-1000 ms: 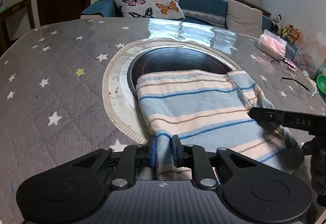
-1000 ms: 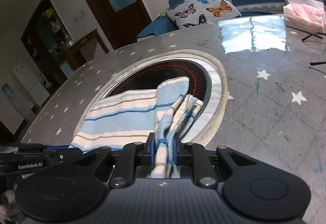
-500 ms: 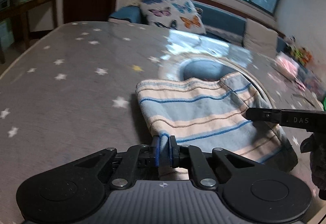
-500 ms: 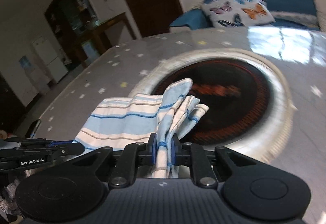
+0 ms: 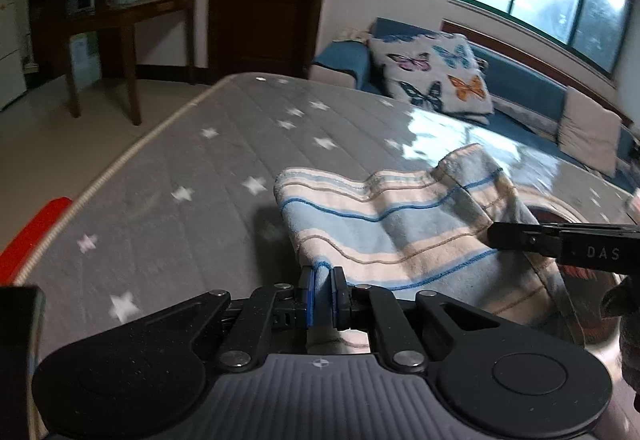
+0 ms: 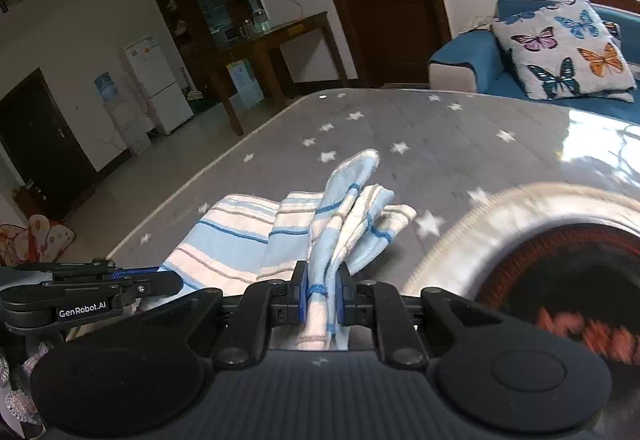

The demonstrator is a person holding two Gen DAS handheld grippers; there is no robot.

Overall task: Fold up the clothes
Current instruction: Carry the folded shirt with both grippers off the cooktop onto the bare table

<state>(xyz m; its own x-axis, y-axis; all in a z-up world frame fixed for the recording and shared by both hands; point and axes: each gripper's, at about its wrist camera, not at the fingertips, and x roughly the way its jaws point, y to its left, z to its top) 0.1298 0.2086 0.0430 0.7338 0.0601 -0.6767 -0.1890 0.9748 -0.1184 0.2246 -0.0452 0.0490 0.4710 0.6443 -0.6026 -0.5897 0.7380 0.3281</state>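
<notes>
Left tongs (image 5: 323, 296): I pinch the cloth's (image 5: 400, 224) near corner tight.
Right tongs (image 6: 320, 296): I clamp a bunched edge of it.
Cloth: striped, slung between my tongs over the starred table (image 5: 208, 176).
Far: butterfly cushion (image 5: 432, 76) on the sofa.

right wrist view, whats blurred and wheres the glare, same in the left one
Right wrist view: the dark round inset with red markings and its pale rim smear with motion blur; window glare whitens the glossy grey star-print tabletop; the pinched blue-and-cream striped cloth stays sharp. Left wrist view: white stars streak, glare sits on the tabletop behind the cloth, and straight edges bow from fisheye distortion.
</notes>
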